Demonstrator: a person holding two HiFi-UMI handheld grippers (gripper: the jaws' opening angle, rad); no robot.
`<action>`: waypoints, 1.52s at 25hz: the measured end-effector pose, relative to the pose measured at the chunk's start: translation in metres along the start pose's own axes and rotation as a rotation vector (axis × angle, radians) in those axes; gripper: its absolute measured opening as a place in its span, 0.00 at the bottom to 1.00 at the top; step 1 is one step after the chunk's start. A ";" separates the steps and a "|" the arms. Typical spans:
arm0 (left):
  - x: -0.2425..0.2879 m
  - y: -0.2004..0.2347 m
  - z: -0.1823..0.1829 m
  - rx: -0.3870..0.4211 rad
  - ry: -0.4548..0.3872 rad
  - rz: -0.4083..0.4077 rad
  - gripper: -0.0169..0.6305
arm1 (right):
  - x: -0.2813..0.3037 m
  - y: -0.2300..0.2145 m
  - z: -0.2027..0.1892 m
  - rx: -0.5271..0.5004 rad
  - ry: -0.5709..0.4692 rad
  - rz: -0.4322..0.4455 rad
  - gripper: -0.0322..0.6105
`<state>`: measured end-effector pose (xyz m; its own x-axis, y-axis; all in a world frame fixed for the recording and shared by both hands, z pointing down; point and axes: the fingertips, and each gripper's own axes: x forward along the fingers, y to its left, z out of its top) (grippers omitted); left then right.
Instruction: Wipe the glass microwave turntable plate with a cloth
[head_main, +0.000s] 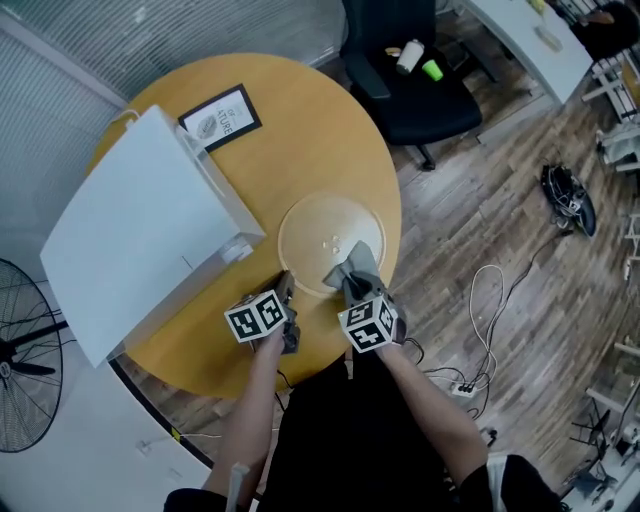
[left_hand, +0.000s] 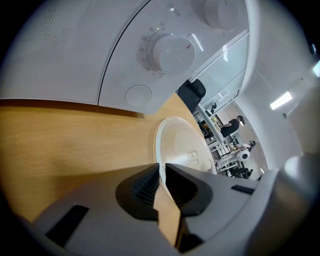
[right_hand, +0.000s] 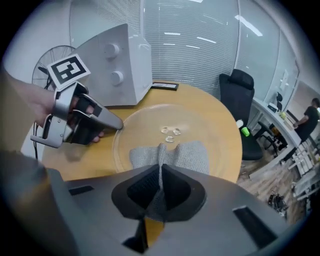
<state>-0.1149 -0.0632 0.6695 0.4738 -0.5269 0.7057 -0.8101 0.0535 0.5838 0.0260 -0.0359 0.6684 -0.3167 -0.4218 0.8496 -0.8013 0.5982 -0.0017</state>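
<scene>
On the near side of the round tabletop (head_main: 300, 130), right of the microwave (head_main: 140, 230), the glass turntable plate (head_main: 325, 235) lies flat. Left tongs (head_main: 285, 283) nearly closed on its near-left rim, apparently steadying it. Right tongs (head_main: 352, 285) pinch a fold of grey cloth (head_main: 358, 265), spread on the glass for wiping.

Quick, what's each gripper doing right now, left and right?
Left gripper: closed on the rim of the glass plate.
Right gripper: closed on the grey cloth, which lies on the plate.
</scene>
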 end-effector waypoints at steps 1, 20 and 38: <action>0.000 0.000 0.000 0.000 -0.001 0.003 0.08 | 0.001 0.010 0.001 -0.001 0.002 0.034 0.08; 0.000 -0.003 -0.003 -0.012 -0.015 -0.008 0.09 | -0.106 0.026 0.040 0.674 -0.413 0.506 0.09; -0.142 -0.134 -0.024 0.101 -0.450 0.084 0.02 | -0.280 -0.069 0.051 0.348 -0.712 0.520 0.09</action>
<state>-0.0650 0.0249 0.5012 0.2266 -0.8408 0.4917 -0.8792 0.0407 0.4748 0.1441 0.0061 0.4034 -0.8199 -0.5446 0.1765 -0.5423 0.6401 -0.5442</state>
